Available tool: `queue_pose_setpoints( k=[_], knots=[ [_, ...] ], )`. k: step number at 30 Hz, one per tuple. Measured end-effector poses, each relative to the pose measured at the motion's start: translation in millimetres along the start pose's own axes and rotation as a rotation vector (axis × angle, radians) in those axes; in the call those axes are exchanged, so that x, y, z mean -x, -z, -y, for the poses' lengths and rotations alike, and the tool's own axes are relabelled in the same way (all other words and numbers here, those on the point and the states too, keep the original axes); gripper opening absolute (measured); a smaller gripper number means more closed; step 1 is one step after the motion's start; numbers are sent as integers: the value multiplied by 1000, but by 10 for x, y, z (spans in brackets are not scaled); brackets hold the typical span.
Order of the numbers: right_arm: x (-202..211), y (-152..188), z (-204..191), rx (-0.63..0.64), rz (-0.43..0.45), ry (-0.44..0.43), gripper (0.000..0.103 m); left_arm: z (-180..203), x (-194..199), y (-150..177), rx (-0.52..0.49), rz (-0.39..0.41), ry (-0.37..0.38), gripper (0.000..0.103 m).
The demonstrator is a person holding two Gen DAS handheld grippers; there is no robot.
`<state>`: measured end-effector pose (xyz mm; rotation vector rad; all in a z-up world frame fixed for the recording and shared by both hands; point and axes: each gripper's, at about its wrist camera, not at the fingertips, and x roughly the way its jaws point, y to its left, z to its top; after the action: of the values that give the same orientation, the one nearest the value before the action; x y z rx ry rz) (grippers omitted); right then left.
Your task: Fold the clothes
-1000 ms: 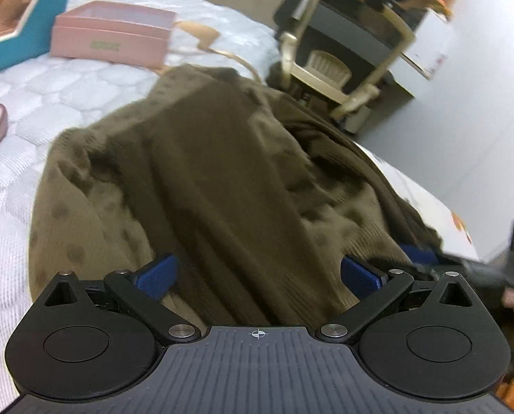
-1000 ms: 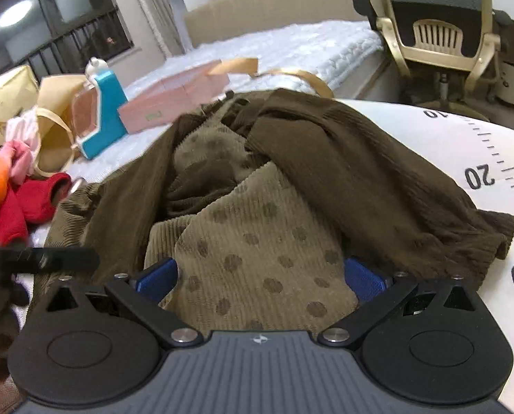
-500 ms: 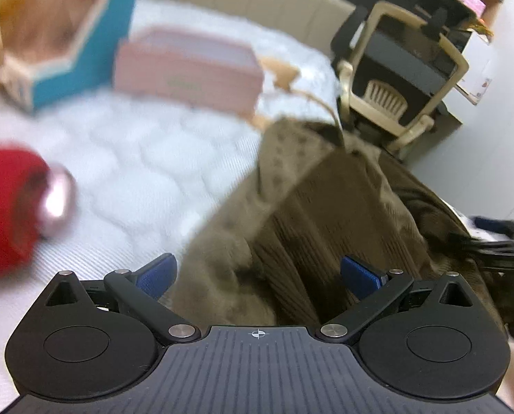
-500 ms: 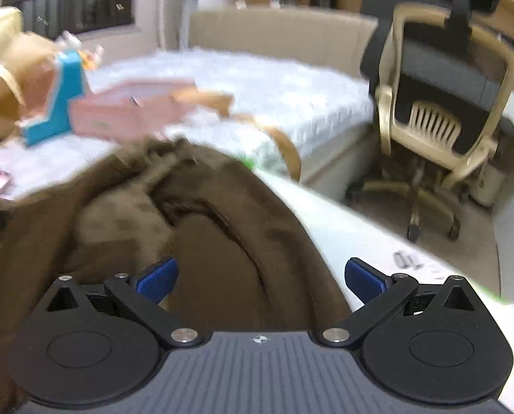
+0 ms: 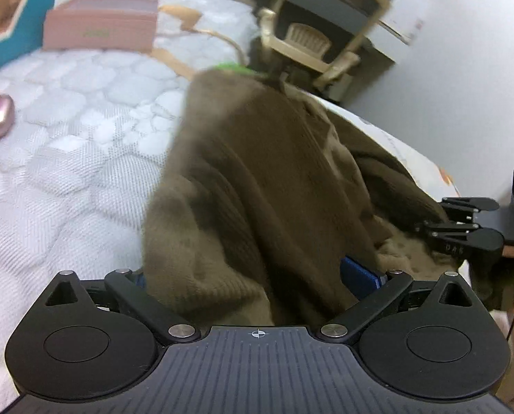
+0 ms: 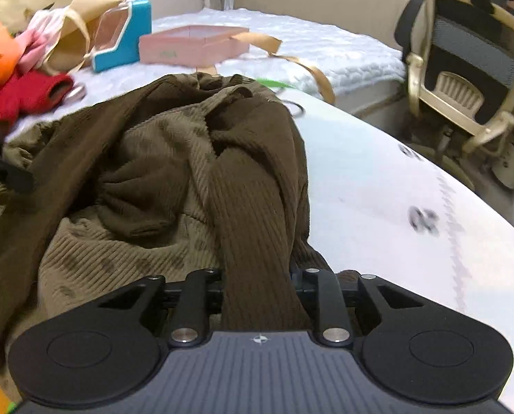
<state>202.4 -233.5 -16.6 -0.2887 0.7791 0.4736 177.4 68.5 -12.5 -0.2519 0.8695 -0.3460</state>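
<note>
On the white mat (image 6: 377, 186), the right gripper (image 6: 258, 276) clamps a brown sweater (image 6: 160, 158) sleeve. The left gripper (image 5: 253, 276) gapes around fabric; pull the sleeve taut, evenly.

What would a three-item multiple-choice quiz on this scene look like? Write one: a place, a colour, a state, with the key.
1. Where does the pink box sit?
A. on the white quilted bed
B. on the chair
C. on the floor

2. What colour is the garment being handled?
A. red
B. brown
C. blue

3. What is the state of the right gripper?
A. wide open
B. out of view
C. shut on the garment

Key: 1 A, the box rests on the bed beyond the garment. 2 B, the ribbed knit is dark brown and olive. 3 C, its jaws are drawn together around a band of dark fabric.
</note>
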Motion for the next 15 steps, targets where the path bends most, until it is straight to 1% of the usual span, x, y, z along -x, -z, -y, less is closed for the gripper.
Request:
queue_pose_setpoints(
  k=[1,2,3,4,5,6,7,8,9,10,12,13,15],
  knots=[
    [115,75,6,-2,7,19,23,60,135,38,-21,32,-19,103],
    [226,125,10,-8,25,41,23,117,307,65,-39,83,-42,103],
    [344,153,7,-19,54,59,26,164,460,85,-48,130,-53,103],
    [472,155,-7,-36,97,72,27,207,570,104,-55,162,-50,103],
    [600,158,-22,-53,139,86,30,249,675,122,-61,193,-47,103],
    [710,149,-43,-72,174,69,31,291,780,141,-68,224,-44,103],
    [798,125,-72,-93,200,12,31,354,854,185,-94,247,-46,103],
    [886,101,-101,-114,225,-44,35,424,904,234,-136,261,-52,103],
    [950,81,-136,-138,236,-119,38,506,917,284,-182,262,-59,103],
    [961,70,-177,-166,223,-213,38,590,927,335,-228,261,-65,103],
    [844,110,-301,-214,154,-367,38,760,891,476,-333,236,-57,103],
    [761,137,-378,-227,119,-419,38,846,872,547,-385,222,-53,103],
    [580,164,-539,-226,70,-456,38,1021,834,734,-490,196,-42,103]
  ],
)
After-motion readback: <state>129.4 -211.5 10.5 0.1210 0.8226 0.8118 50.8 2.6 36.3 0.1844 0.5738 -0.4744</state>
